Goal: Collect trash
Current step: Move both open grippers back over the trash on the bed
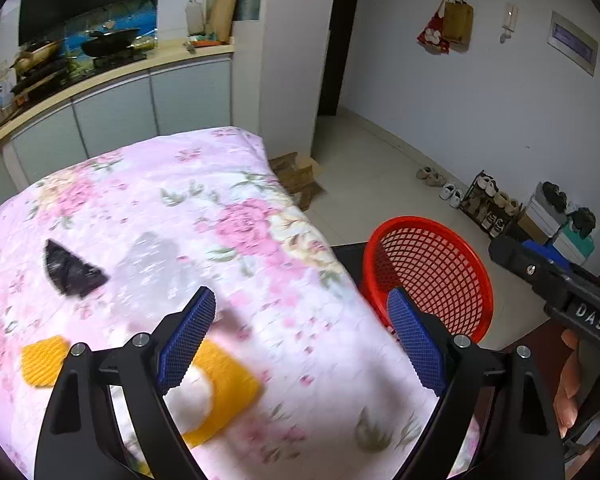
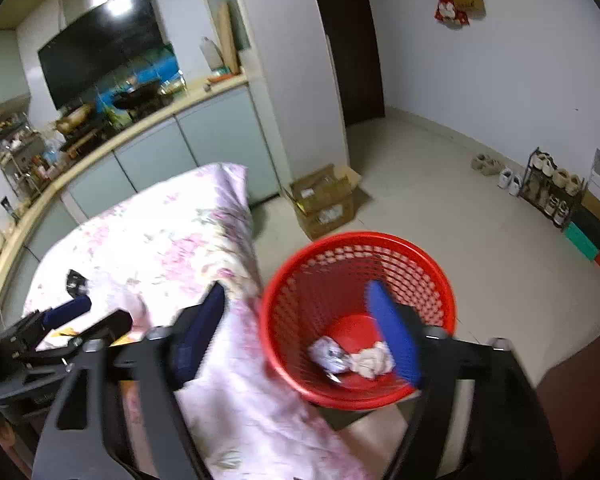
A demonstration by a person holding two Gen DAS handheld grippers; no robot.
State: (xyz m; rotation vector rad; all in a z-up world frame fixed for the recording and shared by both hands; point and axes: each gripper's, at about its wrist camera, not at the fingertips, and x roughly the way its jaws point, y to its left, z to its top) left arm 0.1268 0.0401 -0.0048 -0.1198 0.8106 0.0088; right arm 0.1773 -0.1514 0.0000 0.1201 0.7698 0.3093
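Trash [image 2: 350, 358]: two crumpled wads, white and cream, in red basket [image 2: 300, 276]; both tools spread, empty.

Table's got a soft floral cloth [image 1: 204, 208] over it, matt. Red basket [image 2: 356, 320] is glossy plastic mesh, with crumpled paper wads [image 2: 370, 362] inside. Floor tiles [image 2: 440, 200] look smooth, slightly shiny.

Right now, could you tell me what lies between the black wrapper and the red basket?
In the left wrist view, only floral cloth and a clear crumpled plastic piece lie between the black wrapper and red basket.
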